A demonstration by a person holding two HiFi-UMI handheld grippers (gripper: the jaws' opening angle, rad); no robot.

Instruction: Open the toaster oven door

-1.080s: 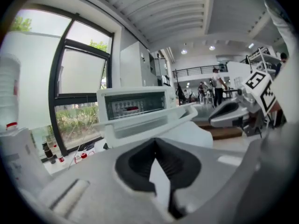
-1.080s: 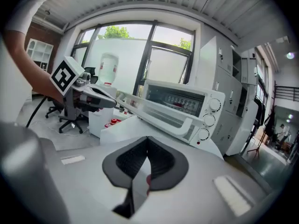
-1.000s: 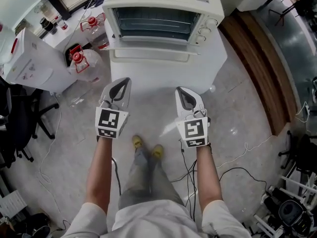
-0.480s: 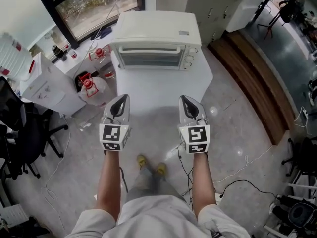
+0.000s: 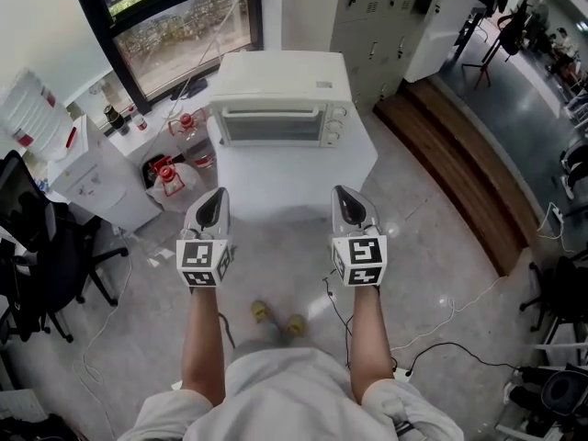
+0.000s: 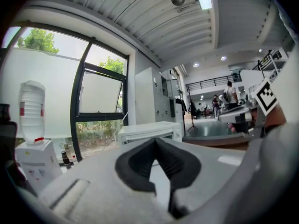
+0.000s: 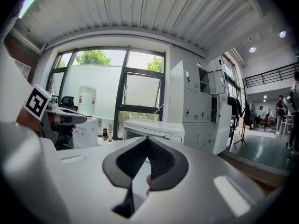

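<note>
Person stands w/ left gripper (image 5: 212, 205) and right gripper (image 5: 353, 205) held out side by side, each w/ jaws pressed together on nothing. Toaster oven (image 5: 280, 85) sits on white table (image 5: 299, 180) at 12 o'clock from both tools and well apart from them. Its door (image 5: 272, 129) is shut and faces back toward 6. Door's long axis runs 9-to-3, w/ handle bar (image 5: 273, 112) along its top edge and knobs (image 5: 334, 127) at the 3 o'clock end. Oven is approx. centred btwn the tools, so neither hand looks nearer. Jaws would prob. have to part before taking the handle. Nothing can be made out inside oven thru the glass. On floor at 9 o'clock of table stand clear jugs (image 5: 179, 180) w/ red caps, contents unclear. Further toward 9, water dispenser (image 6: 35, 164) carries an upturned bottle (image 6: 32, 108).
</note>
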